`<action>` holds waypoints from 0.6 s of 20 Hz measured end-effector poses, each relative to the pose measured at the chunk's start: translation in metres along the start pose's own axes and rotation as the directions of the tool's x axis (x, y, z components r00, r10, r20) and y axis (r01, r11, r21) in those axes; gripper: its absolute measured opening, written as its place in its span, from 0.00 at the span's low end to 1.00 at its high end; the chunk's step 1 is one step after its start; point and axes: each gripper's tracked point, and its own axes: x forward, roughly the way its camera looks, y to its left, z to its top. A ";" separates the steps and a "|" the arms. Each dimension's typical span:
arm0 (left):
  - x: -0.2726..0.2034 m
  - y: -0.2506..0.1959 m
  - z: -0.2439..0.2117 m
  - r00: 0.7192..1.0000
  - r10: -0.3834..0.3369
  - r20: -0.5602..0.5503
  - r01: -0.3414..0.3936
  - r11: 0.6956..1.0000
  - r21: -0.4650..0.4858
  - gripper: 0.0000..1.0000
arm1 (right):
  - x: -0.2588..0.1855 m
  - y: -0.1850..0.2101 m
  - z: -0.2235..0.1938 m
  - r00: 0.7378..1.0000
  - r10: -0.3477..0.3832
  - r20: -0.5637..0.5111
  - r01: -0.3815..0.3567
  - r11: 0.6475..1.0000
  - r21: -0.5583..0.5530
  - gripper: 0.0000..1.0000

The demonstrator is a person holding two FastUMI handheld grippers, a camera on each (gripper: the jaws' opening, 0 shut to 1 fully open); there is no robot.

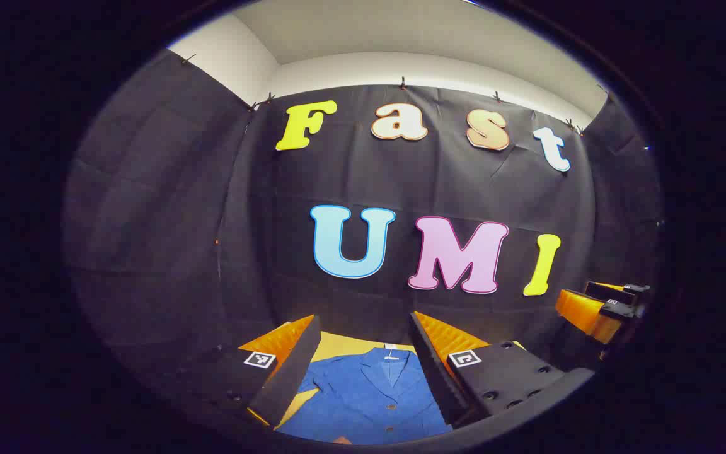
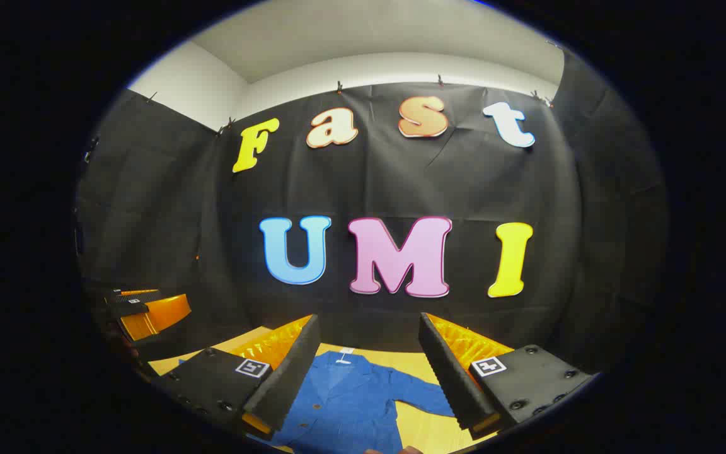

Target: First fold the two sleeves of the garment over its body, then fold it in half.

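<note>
A blue buttoned shirt (image 1: 369, 394) lies flat on a yellow table (image 1: 338, 345), collar toward the booth wall. My left gripper (image 1: 366, 328) hangs open above it, its fingers spread to either side of the collar and chest. In the right gripper view the same shirt (image 2: 350, 403) lies below, with one sleeve (image 2: 423, 397) stretched out to the right over the table (image 2: 426, 432). My right gripper (image 2: 369, 331) is open above the shirt, nothing between its fingers. Each gripper also appears at the edge of the other's view: the right gripper (image 1: 605, 309) and the left gripper (image 2: 142, 312), both held up in the air.
The black cloth wall rises just behind the table's far edge. A white wall and ceiling show above it.
</note>
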 end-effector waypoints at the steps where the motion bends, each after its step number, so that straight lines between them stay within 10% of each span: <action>1: 0.002 0.002 0.001 1.000 -0.021 -0.017 0.021 1.000 0.019 0.82 | -0.002 0.002 -0.004 1.000 -0.022 -0.020 0.022 1.000 -0.003 0.92; 12: 0.010 0.013 0.006 0.993 -0.118 -0.007 0.118 0.992 0.048 0.82 | 0.001 0.017 0.003 0.993 -0.120 -0.008 0.119 0.992 -0.037 1.00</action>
